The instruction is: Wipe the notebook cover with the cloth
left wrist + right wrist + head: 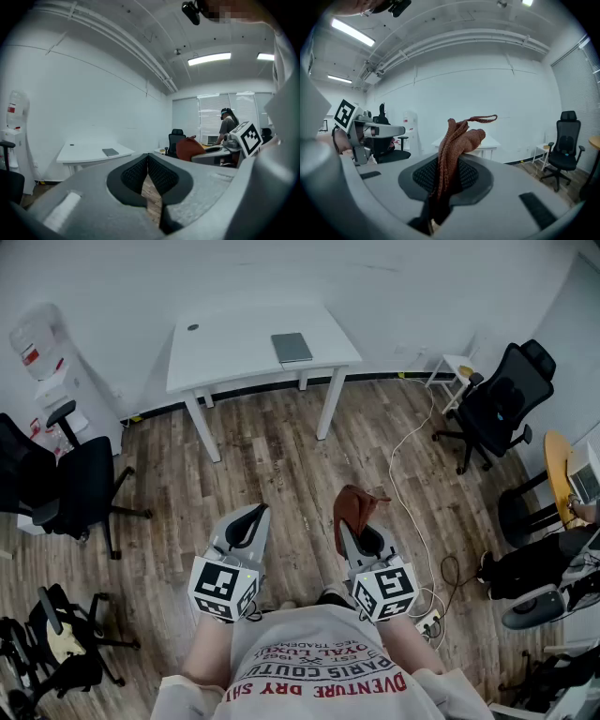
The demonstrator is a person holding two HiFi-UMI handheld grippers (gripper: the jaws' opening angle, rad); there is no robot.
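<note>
Head view puts the notebook [292, 347] far off on the white counter [225, 357], so the right gripper [356, 532], jaws clamped on the cloth [351, 507] (the left gripper [246, 521] has its jaws closed on nothing), should carry it there without loosening.

You're standing in an office. A white desk [225, 348] sits against the wall [281, 268], with black swivel chairs [84, 486] on the wood floor [272, 465] and a water cooler [39, 357] nearby.
</note>
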